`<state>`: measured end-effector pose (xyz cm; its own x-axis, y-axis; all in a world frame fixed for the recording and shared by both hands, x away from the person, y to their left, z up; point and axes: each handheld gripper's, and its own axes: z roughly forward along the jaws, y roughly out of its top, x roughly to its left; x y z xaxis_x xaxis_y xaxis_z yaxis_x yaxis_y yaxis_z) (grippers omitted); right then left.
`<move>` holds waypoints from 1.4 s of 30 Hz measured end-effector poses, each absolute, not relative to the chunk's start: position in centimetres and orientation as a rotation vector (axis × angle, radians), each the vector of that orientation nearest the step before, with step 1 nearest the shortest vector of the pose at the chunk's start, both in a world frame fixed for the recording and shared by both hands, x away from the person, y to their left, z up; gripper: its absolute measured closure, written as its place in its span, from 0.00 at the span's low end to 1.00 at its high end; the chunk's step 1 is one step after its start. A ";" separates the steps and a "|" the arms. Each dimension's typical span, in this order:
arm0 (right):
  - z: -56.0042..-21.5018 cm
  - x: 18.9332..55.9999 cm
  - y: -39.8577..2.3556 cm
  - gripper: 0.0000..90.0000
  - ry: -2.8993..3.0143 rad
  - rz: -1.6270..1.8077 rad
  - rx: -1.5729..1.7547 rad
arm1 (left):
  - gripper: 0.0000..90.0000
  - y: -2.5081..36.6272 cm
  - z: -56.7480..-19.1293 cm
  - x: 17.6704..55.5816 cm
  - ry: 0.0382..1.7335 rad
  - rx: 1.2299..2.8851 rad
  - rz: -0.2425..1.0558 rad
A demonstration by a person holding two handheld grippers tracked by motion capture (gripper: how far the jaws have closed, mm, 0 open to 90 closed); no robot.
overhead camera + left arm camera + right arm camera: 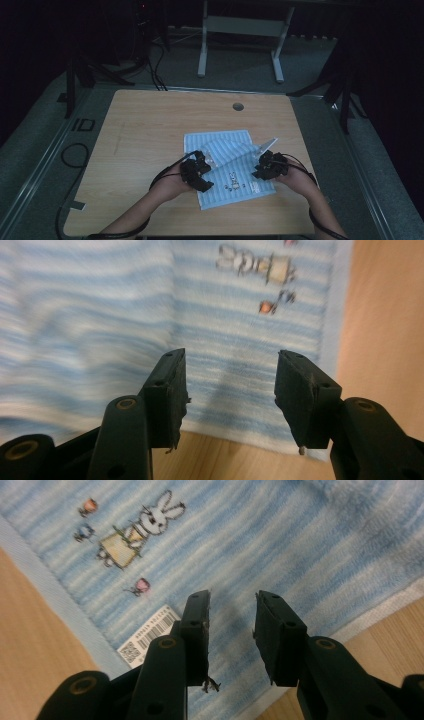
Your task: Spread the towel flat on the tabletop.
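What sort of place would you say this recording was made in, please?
Probably a lab or studio recording bay: a bare wooden table with a cable hole, dark curtains around, cables across the grey floor, and a second desk frame behind.

Room around the towel on the worktop

Wide bare wood is lying open on the worktop (150,125) to the left, behind and in front of the striped towel (220,142), so a hand is finding free passage there. The towel's folded-over flap (235,150) is rising as a low ridge between the left tongs (197,172) and the right tongs (267,165), both standing apart over flat cloth. A small round hole (238,106) is sitting near the far edge.
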<state>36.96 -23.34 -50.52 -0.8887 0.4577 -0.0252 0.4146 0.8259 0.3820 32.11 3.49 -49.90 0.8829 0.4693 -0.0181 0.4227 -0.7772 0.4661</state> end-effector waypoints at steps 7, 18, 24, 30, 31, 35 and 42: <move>-51.6 37.6 -23.0 0.74 2.921 0.504 0.703 | 0.51 3.6 -52.7 34.7 0.729 2.633 0.098; -52.3 40.1 -22.8 0.72 2.889 0.510 0.763 | 0.48 4.1 -52.9 39.5 0.722 2.618 0.117; -52.3 42.1 -22.7 0.71 2.861 0.524 0.820 | 0.47 4.1 -53.1 42.1 0.749 2.571 0.147; -52.3 43.5 -22.7 0.71 2.860 0.516 0.841 | 0.47 3.8 -53.1 43.3 0.784 2.566 0.168; -52.2 43.7 -22.6 0.71 2.859 0.505 0.853 | 0.47 3.8 -53.2 43.3 0.784 2.559 0.179; -52.2 44.2 -22.4 0.69 2.864 0.492 0.869 | 0.46 3.8 -53.0 43.2 0.805 2.575 0.178; -50.6 41.9 -23.5 0.64 2.911 0.463 0.745 | 0.44 4.8 -51.1 39.8 0.686 2.607 0.159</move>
